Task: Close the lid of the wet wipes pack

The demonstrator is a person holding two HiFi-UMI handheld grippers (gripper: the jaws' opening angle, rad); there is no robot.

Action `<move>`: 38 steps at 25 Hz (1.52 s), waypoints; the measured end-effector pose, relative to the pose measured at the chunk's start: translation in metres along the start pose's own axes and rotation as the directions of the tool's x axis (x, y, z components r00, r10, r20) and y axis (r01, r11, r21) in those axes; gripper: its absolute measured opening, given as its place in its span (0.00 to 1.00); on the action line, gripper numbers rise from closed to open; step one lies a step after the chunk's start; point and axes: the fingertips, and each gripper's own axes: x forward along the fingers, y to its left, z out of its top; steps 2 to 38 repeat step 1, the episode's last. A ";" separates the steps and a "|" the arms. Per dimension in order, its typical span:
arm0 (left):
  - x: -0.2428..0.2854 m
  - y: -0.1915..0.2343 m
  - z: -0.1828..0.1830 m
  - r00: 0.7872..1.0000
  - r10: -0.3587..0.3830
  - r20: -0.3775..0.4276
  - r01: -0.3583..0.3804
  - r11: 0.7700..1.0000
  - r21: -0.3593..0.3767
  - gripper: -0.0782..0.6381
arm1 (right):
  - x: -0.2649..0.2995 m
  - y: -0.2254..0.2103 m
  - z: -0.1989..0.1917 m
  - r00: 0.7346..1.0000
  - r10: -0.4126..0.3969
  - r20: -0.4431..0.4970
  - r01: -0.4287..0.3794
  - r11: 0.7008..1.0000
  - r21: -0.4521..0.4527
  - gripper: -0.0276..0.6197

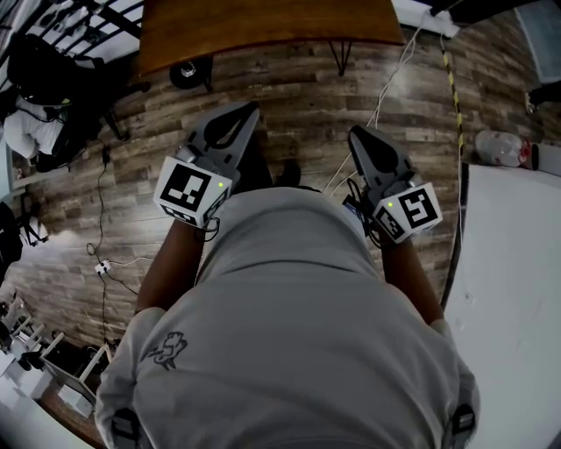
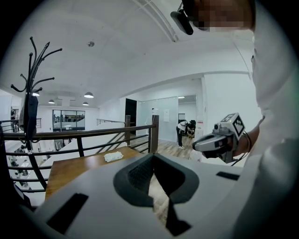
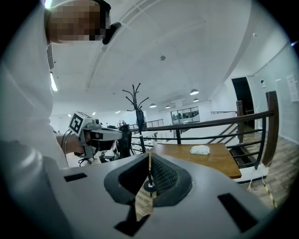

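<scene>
No readable words or numbers; only wordless square markers (image 1: 191, 190) on left gripper (image 1: 231, 121) and right gripper (image 1: 366, 138).

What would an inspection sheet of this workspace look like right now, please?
surface: wooden table ahead of the person, over a plank floor.
job's things: wet wipes pack lying on the table; lid too small to judge.
clutter: clear plastic item by the white surface at right.
grippers: left gripper and right gripper shut, empty, short of the table.
cables: loose leads across the floor.
surroundings: coat rack, railing.
</scene>
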 end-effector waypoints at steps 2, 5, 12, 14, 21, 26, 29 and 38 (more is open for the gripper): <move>0.001 0.001 0.001 1.000 -0.001 0.000 0.001 1.000 0.001 0.13 | 0.001 -0.001 0.001 1.000 0.000 0.001 0.000 1.000 0.000 0.10; 0.001 0.001 0.001 1.000 -0.001 0.000 0.001 1.000 0.001 0.13 | 0.001 -0.001 0.001 1.000 0.000 0.001 0.000 1.000 0.000 0.10; 0.001 0.001 0.001 1.000 -0.001 0.000 0.001 1.000 0.001 0.13 | 0.001 -0.001 0.001 1.000 0.000 0.001 0.000 1.000 0.000 0.10; 0.001 0.001 0.001 1.000 -0.001 0.000 0.001 1.000 0.001 0.13 | 0.001 -0.001 0.001 1.000 0.000 0.001 0.000 1.000 0.000 0.10; 0.001 0.001 0.001 1.000 -0.001 0.000 0.001 1.000 0.001 0.13 | 0.001 -0.001 0.001 1.000 0.000 0.001 0.000 1.000 0.000 0.10; 0.001 0.001 0.001 1.000 -0.001 0.000 0.001 1.000 0.001 0.13 | 0.001 -0.001 0.001 1.000 0.000 0.001 0.000 1.000 0.000 0.10; 0.001 0.001 0.001 1.000 -0.001 0.000 0.001 1.000 0.001 0.13 | 0.001 -0.001 0.001 1.000 0.000 0.001 0.000 1.000 0.000 0.10; 0.001 0.001 0.001 1.000 -0.001 0.000 0.001 1.000 0.001 0.13 | 0.001 -0.001 0.001 1.000 0.000 0.001 0.000 1.000 0.000 0.10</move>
